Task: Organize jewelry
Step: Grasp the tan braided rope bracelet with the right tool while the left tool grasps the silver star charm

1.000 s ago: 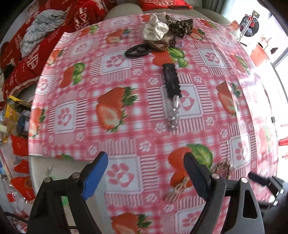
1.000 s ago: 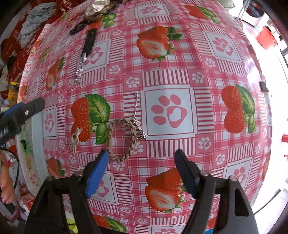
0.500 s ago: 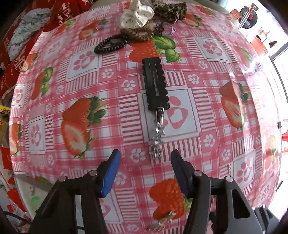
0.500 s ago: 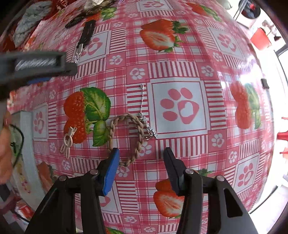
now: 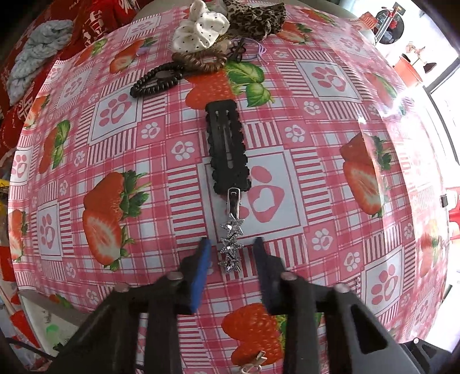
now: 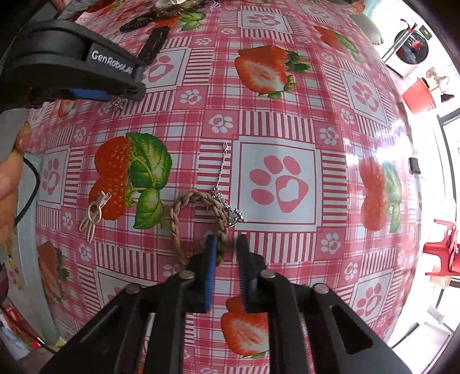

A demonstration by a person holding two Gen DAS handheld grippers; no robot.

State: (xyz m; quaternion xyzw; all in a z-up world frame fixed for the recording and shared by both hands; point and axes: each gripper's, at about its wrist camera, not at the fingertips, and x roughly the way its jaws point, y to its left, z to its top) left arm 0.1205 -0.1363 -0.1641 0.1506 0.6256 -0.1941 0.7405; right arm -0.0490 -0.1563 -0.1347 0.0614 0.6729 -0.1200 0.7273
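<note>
A glossy pink-and-white checked tablecloth (image 5: 330,178) printed with strawberries and paw marks covers the table and fills both views. At its far edge lies a heap of hair things: a white dotted fabric scrunchie (image 5: 199,28), a leopard-print scrunchie (image 5: 254,17), a brown twisted hair tie (image 5: 199,61) and a black coiled hair tie (image 5: 155,80).

The left gripper (image 5: 231,244) points down at the cloth. Its jaws have just been closing and now stand narrowly apart, one on each side of the silver star-studded hair clip (image 5: 231,238), whose lower stars lie between the blue pad and the dark one; whether the pads press on it cannot be told. Just beyond that clip lies a black scalloped snap hair clip (image 5: 228,149).

The right gripper (image 6: 225,244) has just been closing too, and its jaws pinch one strand of the tan braided cord bracelet (image 6: 174,227), which lies on the cloth. A thin silver chain (image 6: 221,172) crosses the bracelet's far side. A small beige clip (image 6: 93,214) rests on a printed strawberry, well to the left.
</note>
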